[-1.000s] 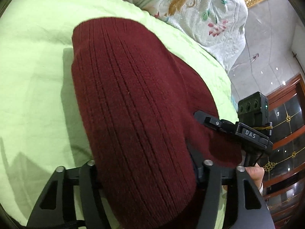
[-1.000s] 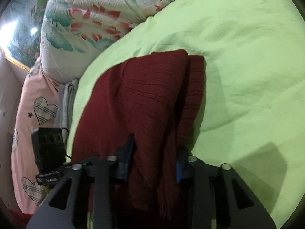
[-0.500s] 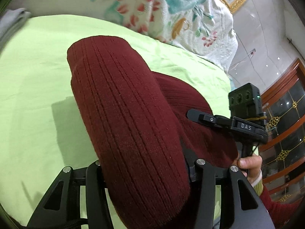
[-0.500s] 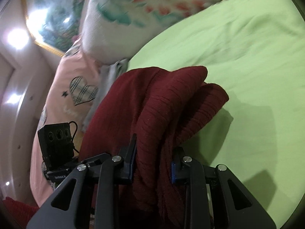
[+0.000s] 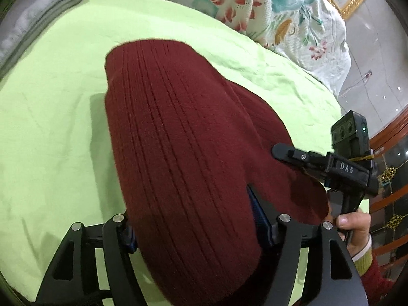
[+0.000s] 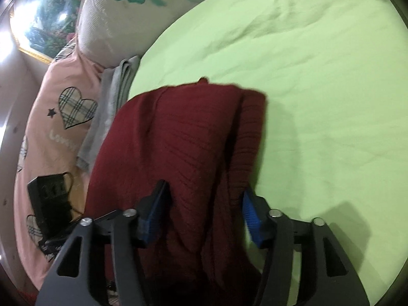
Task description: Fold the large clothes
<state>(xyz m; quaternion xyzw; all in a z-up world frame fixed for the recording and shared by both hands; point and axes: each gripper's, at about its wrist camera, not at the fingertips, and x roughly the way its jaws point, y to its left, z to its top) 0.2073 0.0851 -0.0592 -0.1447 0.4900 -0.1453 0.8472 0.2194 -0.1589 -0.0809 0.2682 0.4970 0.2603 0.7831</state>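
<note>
A dark red ribbed sweater [image 5: 178, 140], folded into a thick bundle, lies on the light green bedsheet [image 5: 51, 127]. Its near end sits between the jaws of my left gripper [image 5: 193, 224], which are opening; the blue pad [image 5: 258, 214] on the right stands bare, off the knit. In the right wrist view the same sweater [image 6: 183, 140] runs loosely between the jaws of my right gripper [image 6: 201, 209], also opening, with both blue pads [image 6: 251, 216] clear of the cloth. A hand [image 5: 354, 227] holds the right gripper's body [image 5: 341, 168] at the sweater's right edge.
A floral quilt [image 5: 280, 12] is heaped at the head of the bed. Folded grey cloth [image 6: 114, 89] lies beside a pink heart-print cover [image 6: 51, 127] at the bed's edge. A wooden cabinet [image 5: 392, 158] stands beyond the bed. Open green sheet [image 6: 318, 89] spreads to the right.
Both pairs of jaws have spread wider and their blue pads now show. The sweater bundle has swung across the bed and settled flatter on the sheet.
</note>
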